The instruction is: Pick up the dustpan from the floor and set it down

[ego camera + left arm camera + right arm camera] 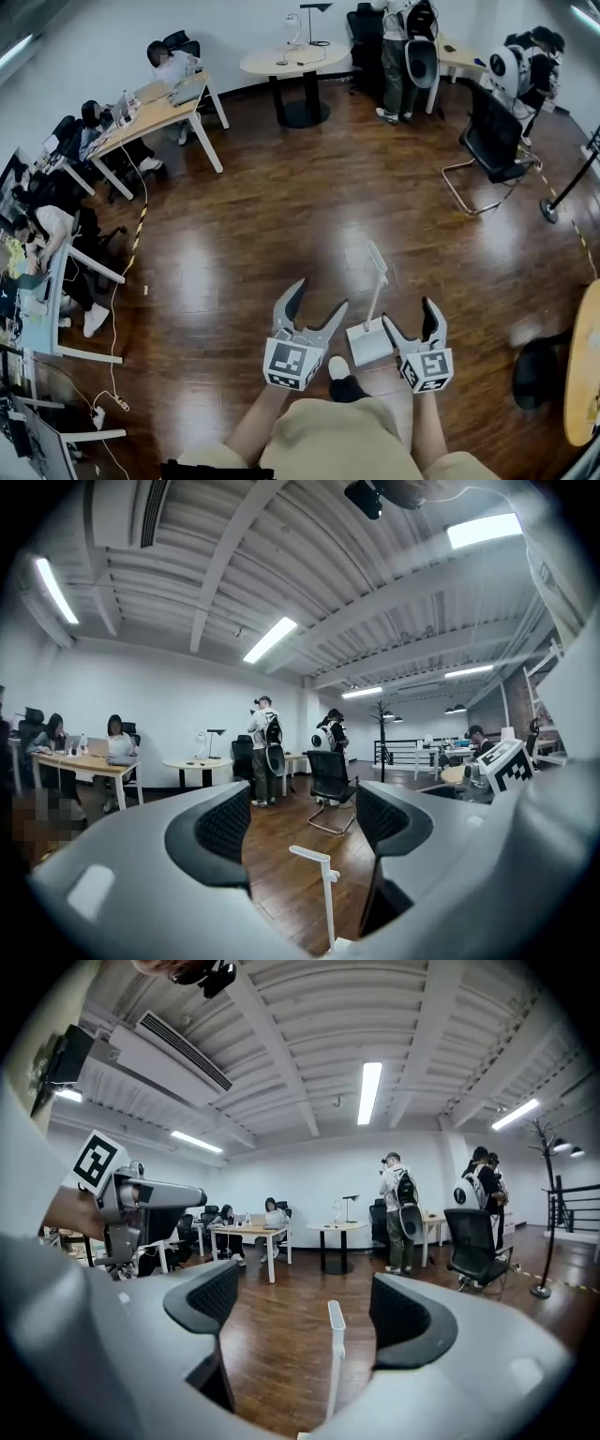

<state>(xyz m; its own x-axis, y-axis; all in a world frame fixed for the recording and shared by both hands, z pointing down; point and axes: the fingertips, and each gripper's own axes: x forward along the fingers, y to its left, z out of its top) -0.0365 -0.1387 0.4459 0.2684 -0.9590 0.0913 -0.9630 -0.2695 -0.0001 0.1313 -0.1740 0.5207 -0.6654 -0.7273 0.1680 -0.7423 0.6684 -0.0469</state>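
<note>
Left gripper [322, 292], right gripper [408, 314], both spread wide, empty, one dustpan [368, 342] between them

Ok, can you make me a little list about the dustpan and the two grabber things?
dustpan: white, looks to be sitting on the wooden floor
handle: sticking up, nobody gripping it
left gripper: jaws apart, empty, just left of the dustpan
right gripper: jaws apart, empty, just right of the dustpan
where the dustpan is: between the two grippers, close to the person's shoe
picked up: not yet
</note>
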